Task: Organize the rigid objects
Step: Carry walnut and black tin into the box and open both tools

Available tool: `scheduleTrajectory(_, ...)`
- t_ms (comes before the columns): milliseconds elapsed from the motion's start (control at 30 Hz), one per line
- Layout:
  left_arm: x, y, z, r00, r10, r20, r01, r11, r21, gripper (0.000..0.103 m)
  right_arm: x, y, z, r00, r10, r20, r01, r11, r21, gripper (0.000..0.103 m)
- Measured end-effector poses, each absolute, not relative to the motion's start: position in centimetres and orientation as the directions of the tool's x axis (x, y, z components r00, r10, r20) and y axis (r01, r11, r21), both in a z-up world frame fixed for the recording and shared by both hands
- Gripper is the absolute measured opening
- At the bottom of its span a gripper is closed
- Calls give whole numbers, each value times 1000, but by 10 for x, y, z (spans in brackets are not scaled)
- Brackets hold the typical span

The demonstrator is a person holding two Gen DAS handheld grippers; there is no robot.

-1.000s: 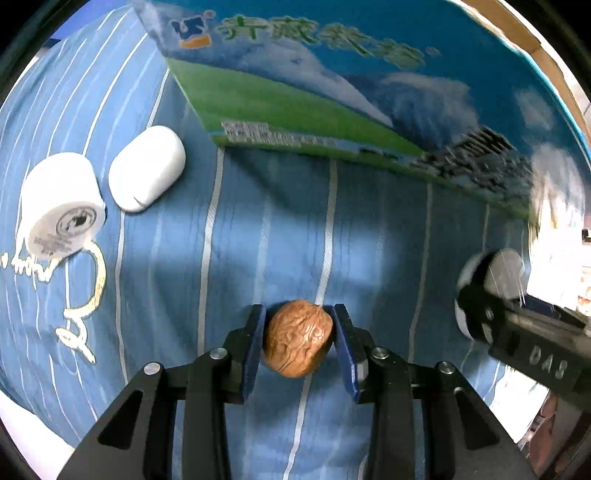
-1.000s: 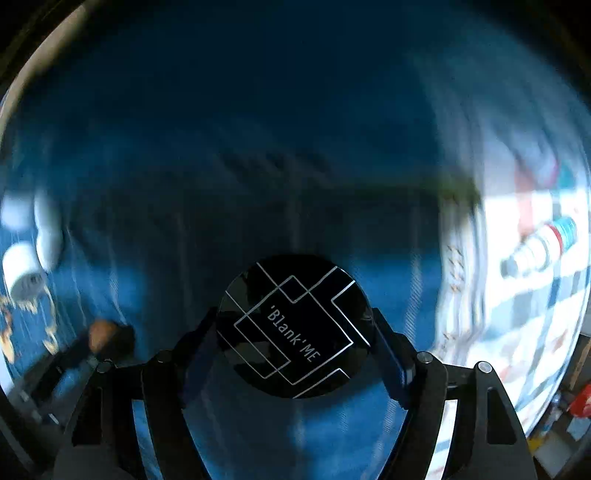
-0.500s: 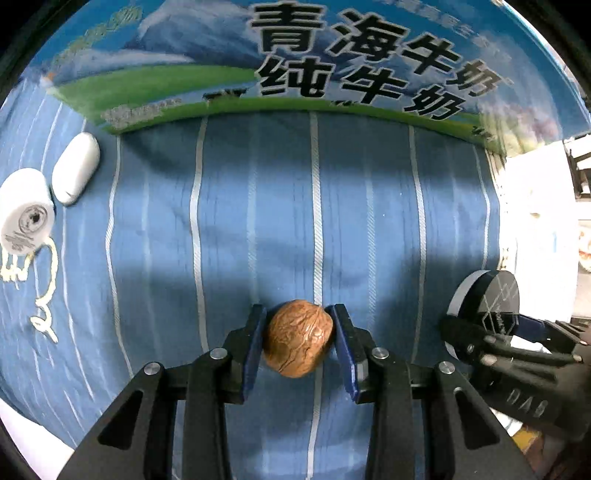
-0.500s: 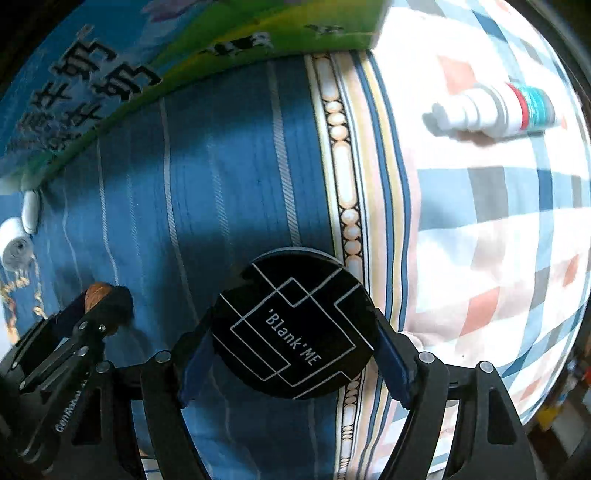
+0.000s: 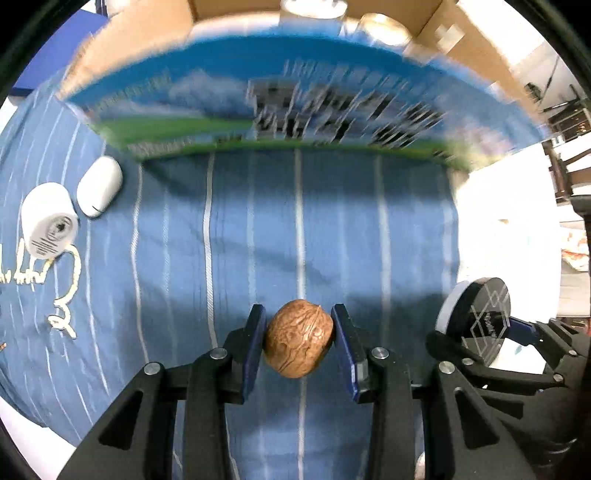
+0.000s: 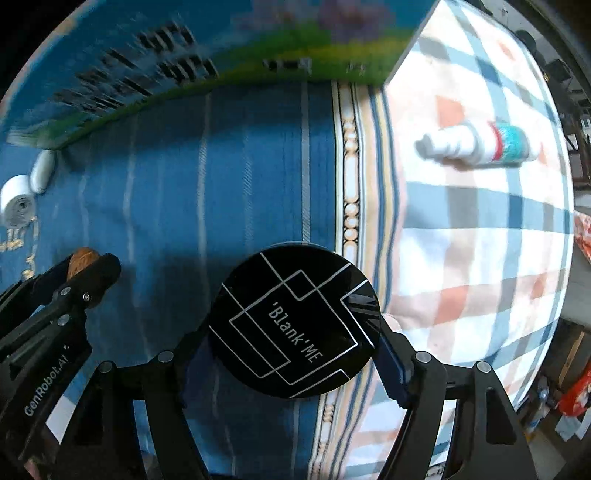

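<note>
My left gripper [image 5: 298,341] is shut on a brown walnut [image 5: 299,338] and holds it above the blue striped cloth [image 5: 221,240]. My right gripper [image 6: 291,339] is shut on a round black compact [image 6: 293,319] marked 'Blank'ME. The compact also shows at the right of the left wrist view [image 5: 484,325]. The walnut shows at the left of the right wrist view [image 6: 82,258]. Ahead stands an open cardboard box [image 5: 295,107] with a blue and green printed side; its opening shows at the top of the left wrist view.
A white roll [image 5: 48,225] and a white oval case [image 5: 99,190] lie on the cloth at the left. A white bottle with a teal label [image 6: 480,144] lies on the checked cloth [image 6: 480,240] at the right. Some containers [image 5: 384,27] stand inside the box.
Both grippers have risen and tilted up, so the box's open top has come into the left wrist view. Both holds are unchanged.
</note>
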State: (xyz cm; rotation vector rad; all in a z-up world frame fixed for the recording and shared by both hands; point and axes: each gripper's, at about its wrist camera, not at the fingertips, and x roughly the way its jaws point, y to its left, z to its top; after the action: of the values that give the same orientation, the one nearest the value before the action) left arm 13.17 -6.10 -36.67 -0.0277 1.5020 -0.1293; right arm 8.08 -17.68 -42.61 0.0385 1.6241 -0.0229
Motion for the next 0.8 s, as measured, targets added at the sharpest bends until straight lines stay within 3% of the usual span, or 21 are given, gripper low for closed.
scheduleTrajectory(500, 153, -57, -202, 318, -166, -934, 146, 981, -125, 33, 107, -203, -271, 179, 57, -982, 2, 998, 58, 77)
scheduleTrajectory(800, 181, -55, -186, 364, -160, -917, 141, 983, -116, 33, 142, -205, -241, 255, 83, -963, 15, 996, 90, 77)
